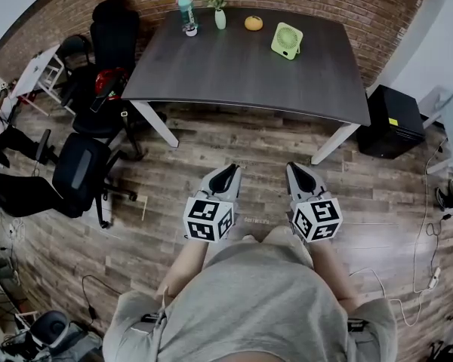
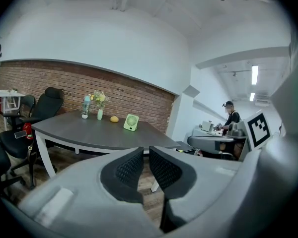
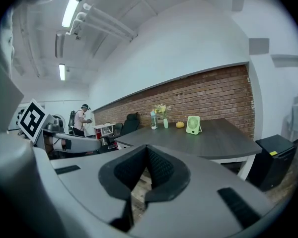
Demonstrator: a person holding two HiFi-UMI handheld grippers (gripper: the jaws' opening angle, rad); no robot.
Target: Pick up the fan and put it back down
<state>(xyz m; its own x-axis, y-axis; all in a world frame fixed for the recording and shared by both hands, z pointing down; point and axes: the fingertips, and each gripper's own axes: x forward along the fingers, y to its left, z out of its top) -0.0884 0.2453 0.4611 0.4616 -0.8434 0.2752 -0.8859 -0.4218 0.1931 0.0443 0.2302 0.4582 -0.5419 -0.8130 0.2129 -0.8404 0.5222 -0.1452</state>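
Table [image 1: 241, 74], dark, rectangular, bears one slim bottle [image 1: 186, 10], one flower vase [image 1: 220, 18], one round orange [image 1: 253, 23], then one square green fan [image 1: 287, 40] upright toward its far right. Over plank floor [image 1: 211, 142], left gripper [image 1: 228, 170] sits slightly parted, empty; right gripper [image 1: 296, 167] clenched, empty.

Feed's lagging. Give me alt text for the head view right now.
A green fan stands near the far edge of a dark table, beside a round orange object, a vase of flowers and a bottle. The person stands on the wood floor short of the table, left claw and right claw pointing toward it, both empty.
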